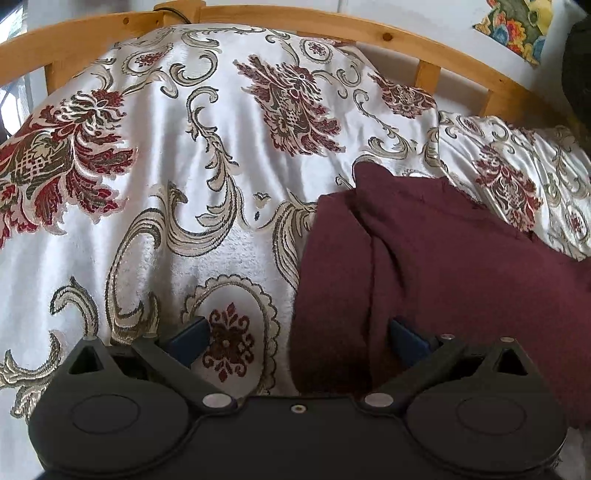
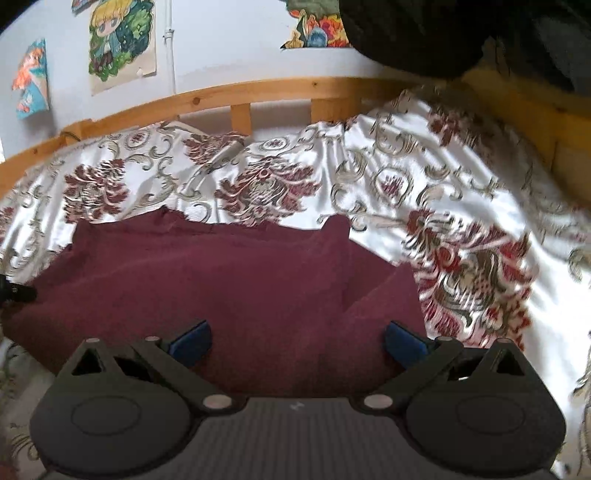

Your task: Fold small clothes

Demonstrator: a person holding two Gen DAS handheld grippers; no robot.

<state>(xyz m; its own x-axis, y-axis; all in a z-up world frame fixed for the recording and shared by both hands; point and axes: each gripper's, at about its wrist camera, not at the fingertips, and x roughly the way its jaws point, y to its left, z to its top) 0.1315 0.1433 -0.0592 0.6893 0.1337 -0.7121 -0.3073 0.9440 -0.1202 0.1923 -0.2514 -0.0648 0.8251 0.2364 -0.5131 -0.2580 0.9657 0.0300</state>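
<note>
A dark maroon garment [image 1: 443,258] lies flat on a white bedspread with a red and gold floral pattern [image 1: 166,184]. In the left wrist view it fills the lower right. My left gripper [image 1: 299,338] is open and empty, straddling the garment's left edge, its blue pads wide apart. In the right wrist view the garment [image 2: 221,280] spreads across the middle, with a folded flap at its right side. My right gripper [image 2: 299,338] is open and empty, just above the garment's near part. The tip of the left gripper [image 2: 18,291] shows at the far left edge.
A wooden bed rail [image 1: 332,26] runs along the far side against a wall [image 2: 229,44] with cartoon posters [image 2: 122,40]. A dark bulky object [image 2: 461,33] sits at the upper right. The bedspread [image 2: 461,192] is wrinkled around the garment.
</note>
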